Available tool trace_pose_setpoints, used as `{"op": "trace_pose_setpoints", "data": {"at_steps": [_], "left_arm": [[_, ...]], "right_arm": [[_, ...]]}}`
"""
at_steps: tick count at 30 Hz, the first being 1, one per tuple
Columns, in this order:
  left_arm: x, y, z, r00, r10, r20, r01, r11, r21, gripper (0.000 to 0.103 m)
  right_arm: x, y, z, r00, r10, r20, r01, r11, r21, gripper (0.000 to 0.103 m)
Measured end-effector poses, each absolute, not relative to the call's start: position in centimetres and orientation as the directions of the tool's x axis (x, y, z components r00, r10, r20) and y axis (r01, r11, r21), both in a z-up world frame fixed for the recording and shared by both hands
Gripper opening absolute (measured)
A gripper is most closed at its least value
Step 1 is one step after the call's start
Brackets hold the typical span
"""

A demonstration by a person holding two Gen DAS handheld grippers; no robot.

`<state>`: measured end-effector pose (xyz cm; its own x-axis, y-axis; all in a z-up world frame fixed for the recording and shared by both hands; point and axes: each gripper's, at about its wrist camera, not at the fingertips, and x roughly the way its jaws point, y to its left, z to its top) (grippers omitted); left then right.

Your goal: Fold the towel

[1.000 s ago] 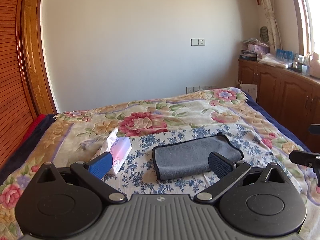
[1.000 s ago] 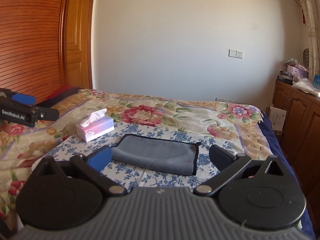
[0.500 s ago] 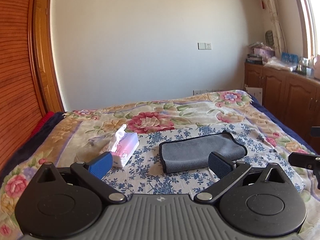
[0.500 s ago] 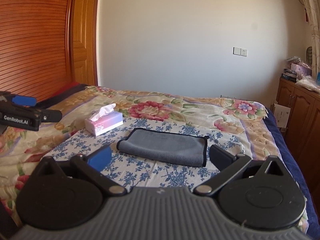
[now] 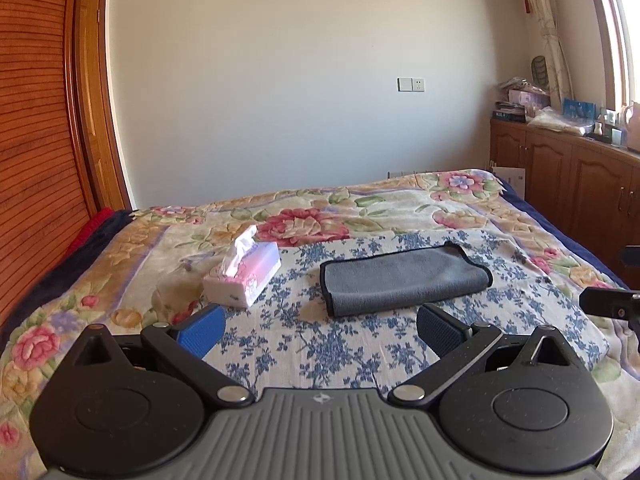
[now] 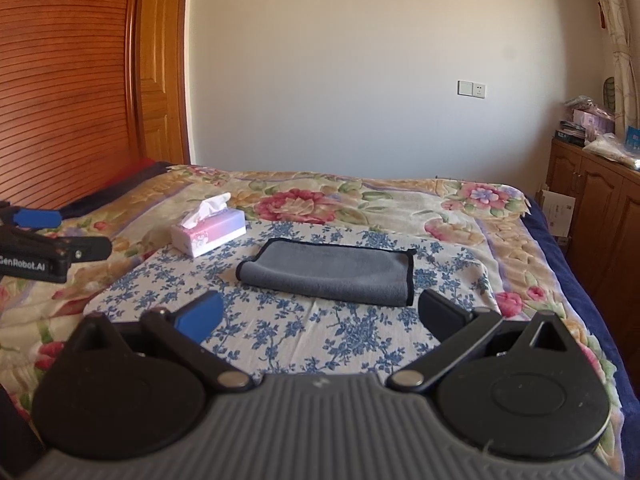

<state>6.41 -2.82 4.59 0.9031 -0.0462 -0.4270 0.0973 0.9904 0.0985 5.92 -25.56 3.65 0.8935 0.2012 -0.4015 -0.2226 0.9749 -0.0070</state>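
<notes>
Grey towel lies folded on the bed, both grippers held back from it and spread wide.

From the left side: the left gripper [image 5: 320, 326] hangs empty, its blue ribbed pads wide apart, short of the soft, dark-edged towel [image 5: 404, 278] on the blue-flowered cloth [image 5: 360, 344]. A pink tissue box [image 5: 244, 276] sits just left of it; the other gripper is cut off at the frame edge. From the right side: the right gripper [image 6: 320, 316] gapes the same way, towel [image 6: 332, 272] flat ahead, its fold rounded at the left end.
</notes>
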Motion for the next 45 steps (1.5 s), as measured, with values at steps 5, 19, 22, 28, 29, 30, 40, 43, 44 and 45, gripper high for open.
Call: {"op": "trace_pose_setpoints", "data": {"at_steps": [5, 19, 22, 28, 29, 30, 40, 43, 44, 45], "left_arm": [[5.4, -2.4, 3.5, 0.901, -0.042, -0.432, 0.092, 0.991, 0.097, 0.103], [3.1, -1.2, 0.7, 0.898, -0.024, -0.440, 0.064, 0.995, 0.077, 0.103], [2.9, -1.0, 0.2, 0.900, -0.016, -0.435, 0.061, 0.994, 0.089, 0.103], [2.7, -0.4, -0.4, 0.906, -0.007, -0.422, 0.049, 0.995, 0.087, 0.103], [2.7, -0.3, -0.4, 0.908, -0.007, -0.420, 0.048, 0.995, 0.086, 0.103], [2.7, -0.3, -0.5, 0.908, -0.009, -0.418, 0.049, 0.995, 0.083, 0.103], [2.2, -0.3, -0.4, 0.924, -0.011, -0.383, 0.046, 0.995, 0.084, 0.103], [2.1, -0.4, -0.3, 0.931, -0.012, -0.366, 0.048, 0.995, 0.091, 0.103], [2.0, -0.4, -0.2, 0.933, -0.012, -0.359, 0.047, 0.995, 0.091, 0.103], [1.9, -0.4, -0.1, 0.937, -0.013, -0.350, 0.047, 0.995, 0.090, 0.103]], "right_arm": [[4.9, -25.7, 3.3, 0.895, 0.193, -0.402, -0.212, 0.977, -0.004, 0.103], [3.1, -26.1, 1.5, 0.906, 0.157, -0.394, -0.166, 0.986, 0.010, 0.103], [2.8, -26.0, 1.3, 0.910, 0.147, -0.389, -0.162, 0.987, -0.006, 0.103], [2.2, -26.4, 0.8, 0.919, 0.132, -0.373, -0.148, 0.989, -0.014, 0.103], [2.2, -26.5, 0.8, 0.920, 0.130, -0.371, -0.144, 0.989, -0.011, 0.103], [2.1, -26.5, 0.7, 0.921, 0.128, -0.369, -0.141, 0.990, -0.008, 0.103], [1.5, -27.3, 0.5, 0.941, 0.096, -0.325, -0.098, 0.995, 0.012, 0.103], [1.4, -27.5, 0.6, 0.945, 0.086, -0.314, -0.085, 0.996, 0.018, 0.103], [1.4, -27.6, 0.5, 0.946, 0.082, -0.312, -0.080, 0.997, 0.019, 0.103], [1.4, -27.7, 0.5, 0.947, 0.077, -0.311, -0.075, 0.997, 0.021, 0.103]]}}
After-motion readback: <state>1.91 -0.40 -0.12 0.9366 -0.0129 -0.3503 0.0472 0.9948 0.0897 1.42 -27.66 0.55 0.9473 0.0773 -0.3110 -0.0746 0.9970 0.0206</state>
